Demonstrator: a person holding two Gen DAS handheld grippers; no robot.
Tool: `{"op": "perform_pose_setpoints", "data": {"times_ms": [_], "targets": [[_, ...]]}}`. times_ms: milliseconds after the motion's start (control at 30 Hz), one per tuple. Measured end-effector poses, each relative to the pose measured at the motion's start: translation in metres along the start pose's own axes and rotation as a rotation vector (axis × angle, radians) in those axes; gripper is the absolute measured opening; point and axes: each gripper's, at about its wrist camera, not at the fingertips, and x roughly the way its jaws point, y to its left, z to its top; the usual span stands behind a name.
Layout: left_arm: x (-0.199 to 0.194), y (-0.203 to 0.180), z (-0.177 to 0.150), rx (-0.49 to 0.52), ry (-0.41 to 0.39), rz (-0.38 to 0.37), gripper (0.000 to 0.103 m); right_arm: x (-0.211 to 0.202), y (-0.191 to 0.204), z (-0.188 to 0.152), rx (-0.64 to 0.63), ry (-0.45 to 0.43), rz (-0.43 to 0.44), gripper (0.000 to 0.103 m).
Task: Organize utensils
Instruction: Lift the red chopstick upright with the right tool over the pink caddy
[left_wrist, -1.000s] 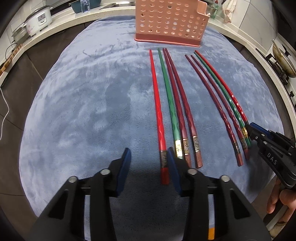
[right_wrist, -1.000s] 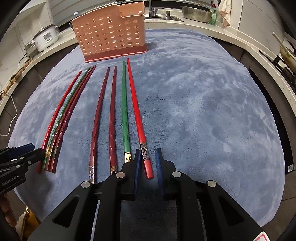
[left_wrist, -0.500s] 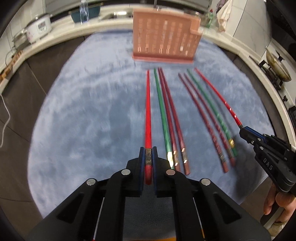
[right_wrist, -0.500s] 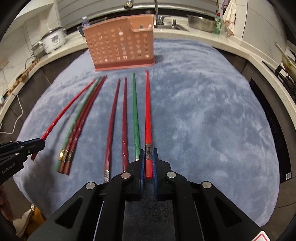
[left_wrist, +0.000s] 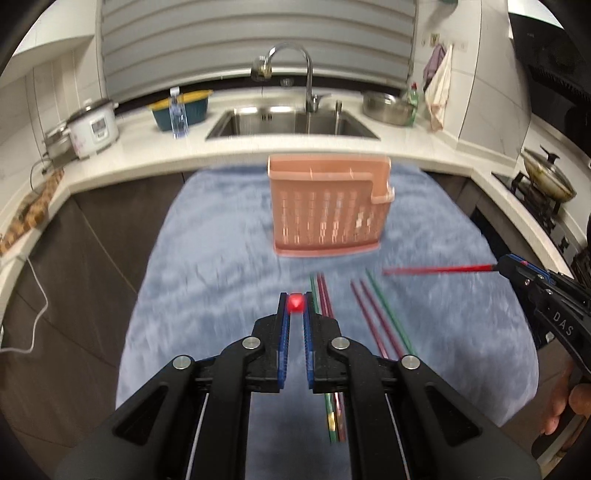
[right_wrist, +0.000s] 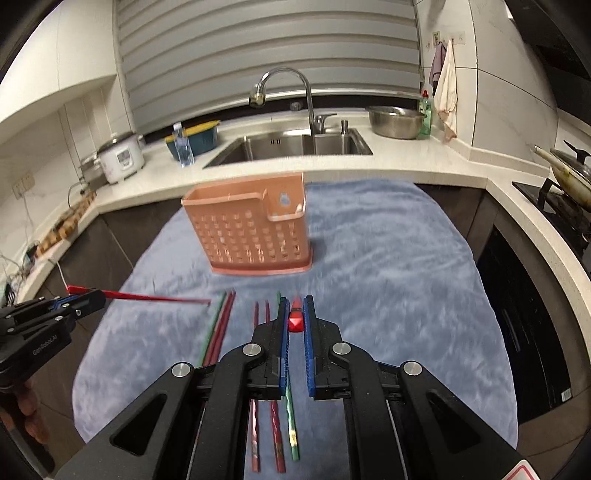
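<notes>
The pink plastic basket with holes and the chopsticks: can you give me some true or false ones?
1. Each gripper holds a bright red chopstick. True: the left gripper is shut on one bright red chopstick, the right gripper on the other.
2. The pink plastic basket with holes lies tipped over. False: it stands upright on the blue fuzzy cloth.
3. Green chopsticks lie on the cloth. True.
4. The basket sits in the steel sink. False: it is on the cloth.

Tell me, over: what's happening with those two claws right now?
Left gripper shut on red chopstick. Right gripper likewise. Pink holder ahead, path unobstructed.
</notes>
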Motion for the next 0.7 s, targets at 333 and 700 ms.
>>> {"op": "perform_pose_setpoints", "data": {"times_ms": [333,700], "targets": [[-0.011,-0.005,0.053,0.020,-0.094,0.008,0.007,-0.013,0.004,0.057,0.003,-0.129,0.010,0.007],[-0.014,-0.006,0.102,0.025,-0.161,-0.002,0.007,-0.010,0.001,0.108,0.037,-0.207,0.049,0.007]]}}
